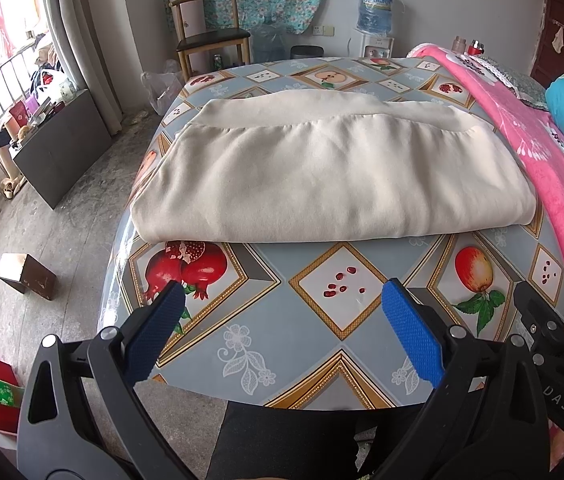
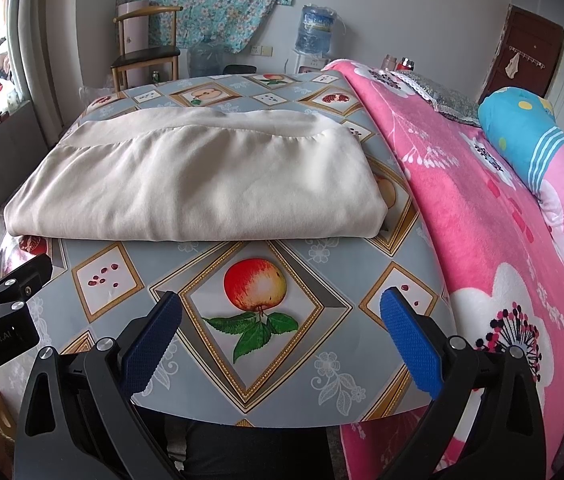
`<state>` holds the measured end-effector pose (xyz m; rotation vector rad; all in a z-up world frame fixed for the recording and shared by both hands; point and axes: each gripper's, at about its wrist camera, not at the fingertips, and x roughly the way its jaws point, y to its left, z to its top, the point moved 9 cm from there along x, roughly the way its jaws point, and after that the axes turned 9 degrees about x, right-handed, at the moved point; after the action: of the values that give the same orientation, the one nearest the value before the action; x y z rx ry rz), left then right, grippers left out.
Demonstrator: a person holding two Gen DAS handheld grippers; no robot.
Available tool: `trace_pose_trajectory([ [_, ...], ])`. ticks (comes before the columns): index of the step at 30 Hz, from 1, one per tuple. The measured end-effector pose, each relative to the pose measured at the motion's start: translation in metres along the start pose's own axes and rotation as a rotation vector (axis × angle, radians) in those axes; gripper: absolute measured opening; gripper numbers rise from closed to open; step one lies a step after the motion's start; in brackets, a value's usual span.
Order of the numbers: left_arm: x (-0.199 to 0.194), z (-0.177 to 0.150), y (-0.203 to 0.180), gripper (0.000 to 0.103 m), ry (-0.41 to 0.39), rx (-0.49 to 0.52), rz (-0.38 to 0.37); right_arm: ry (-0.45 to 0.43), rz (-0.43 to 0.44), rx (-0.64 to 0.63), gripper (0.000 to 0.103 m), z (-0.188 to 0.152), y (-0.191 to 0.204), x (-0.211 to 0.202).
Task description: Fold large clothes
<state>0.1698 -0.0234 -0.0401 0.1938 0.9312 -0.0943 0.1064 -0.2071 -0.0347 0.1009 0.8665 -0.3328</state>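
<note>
The table (image 1: 282, 344), covered with a fruit-print oilcloth, abuts a pink floral blanket (image 2: 462, 208) on its right side. A folded cream garment (image 1: 322, 176) lies flat on the table's middle and far portion. The left gripper (image 1: 282, 328) and right gripper (image 2: 282, 328) hover over the near table edge, both released, jaws spread, holding nothing.

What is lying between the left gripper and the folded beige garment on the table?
Nothing: in the left wrist view, only bare fruit-print tablecloth separates the open left gripper from the folded beige garment.
</note>
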Motion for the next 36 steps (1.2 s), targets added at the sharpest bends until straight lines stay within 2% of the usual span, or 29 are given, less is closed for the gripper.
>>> trace_pose_trajectory([
  [36, 0.0014, -0.002, 0.0044, 0.095, 0.001, -0.005, 0.001, 0.003, -0.004, -0.006, 0.097, -0.0014, 0.0009, 0.002],
])
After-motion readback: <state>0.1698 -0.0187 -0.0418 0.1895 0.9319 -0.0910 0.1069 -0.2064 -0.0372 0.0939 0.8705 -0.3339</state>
